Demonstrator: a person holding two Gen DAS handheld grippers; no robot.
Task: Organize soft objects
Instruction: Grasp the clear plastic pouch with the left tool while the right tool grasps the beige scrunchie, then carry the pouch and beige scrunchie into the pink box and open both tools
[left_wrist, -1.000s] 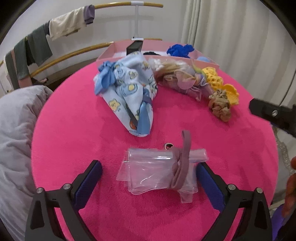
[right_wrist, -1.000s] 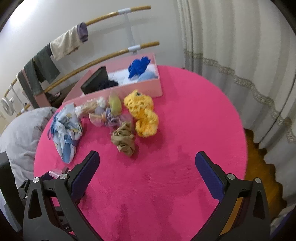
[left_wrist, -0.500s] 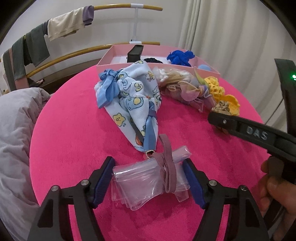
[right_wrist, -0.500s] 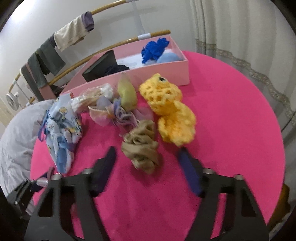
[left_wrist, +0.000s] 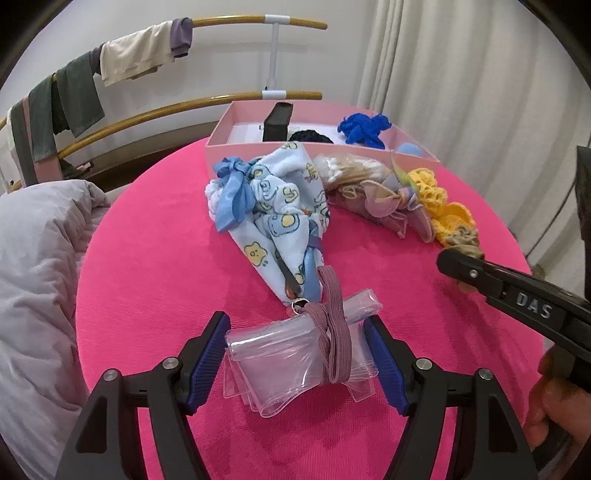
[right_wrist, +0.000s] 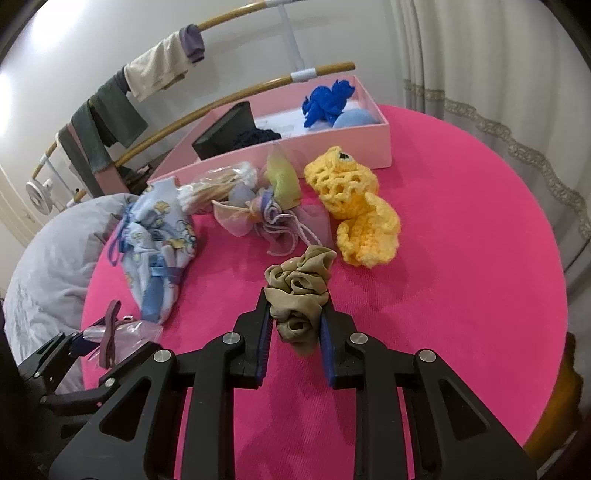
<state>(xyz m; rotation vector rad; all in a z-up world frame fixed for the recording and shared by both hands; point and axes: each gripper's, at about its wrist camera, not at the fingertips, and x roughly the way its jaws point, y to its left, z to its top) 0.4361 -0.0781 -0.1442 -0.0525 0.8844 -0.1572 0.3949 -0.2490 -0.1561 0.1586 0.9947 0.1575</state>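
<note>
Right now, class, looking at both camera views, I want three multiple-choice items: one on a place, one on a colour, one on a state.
1. Where is the blue yarn bundle?
A. in the pink box
B. on the table
C. on the rail

2. What colour is the scrunchie between the right gripper's fingers?
A. yellow
B. tan
C. blue

3. The left gripper is:
A. empty
B. shut on the clear bags
C. holding the printed cloth

Answers: A, it lies inside the box walls; B, the folds are tan; B, both fingers press the bags' sides.
</note>
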